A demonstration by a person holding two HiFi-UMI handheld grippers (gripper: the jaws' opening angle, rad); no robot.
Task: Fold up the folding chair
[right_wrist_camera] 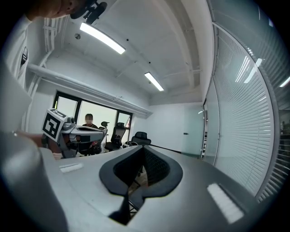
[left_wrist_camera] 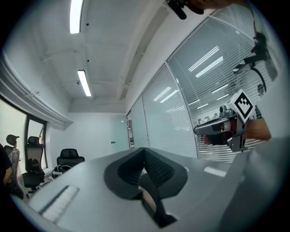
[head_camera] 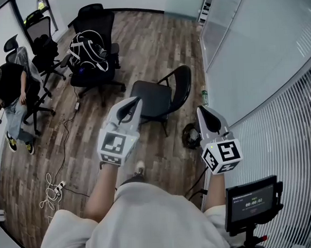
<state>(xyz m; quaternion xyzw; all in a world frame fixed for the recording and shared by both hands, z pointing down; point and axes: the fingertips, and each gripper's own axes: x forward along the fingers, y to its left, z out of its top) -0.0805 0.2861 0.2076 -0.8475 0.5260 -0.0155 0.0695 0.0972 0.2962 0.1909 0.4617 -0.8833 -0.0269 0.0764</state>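
The black folding chair (head_camera: 153, 98) stands unfolded on the wood floor in the middle of the head view, its seat flat and its curved backrest (head_camera: 183, 83) toward the right. My left gripper (head_camera: 136, 101) is held in front of the seat's near edge, shut, with nothing in it. To the chair's right, beside the glass wall, my right gripper (head_camera: 201, 110) is also shut and empty. The left gripper view shows the left gripper (left_wrist_camera: 144, 149) with its jaws together, pointing level across the room. The right gripper (right_wrist_camera: 144, 147) shows the same in the right gripper view. Neither gripper view shows the chair clearly.
Black office chairs stand at the back left, one carrying a backpack (head_camera: 88, 46). A person (head_camera: 10, 91) sits at the far left. Cables and a power strip (head_camera: 57, 188) lie on the floor. The glass wall with blinds (head_camera: 267, 90), a green bottle (head_camera: 205, 97) and a small screen (head_camera: 251, 204) are on the right.
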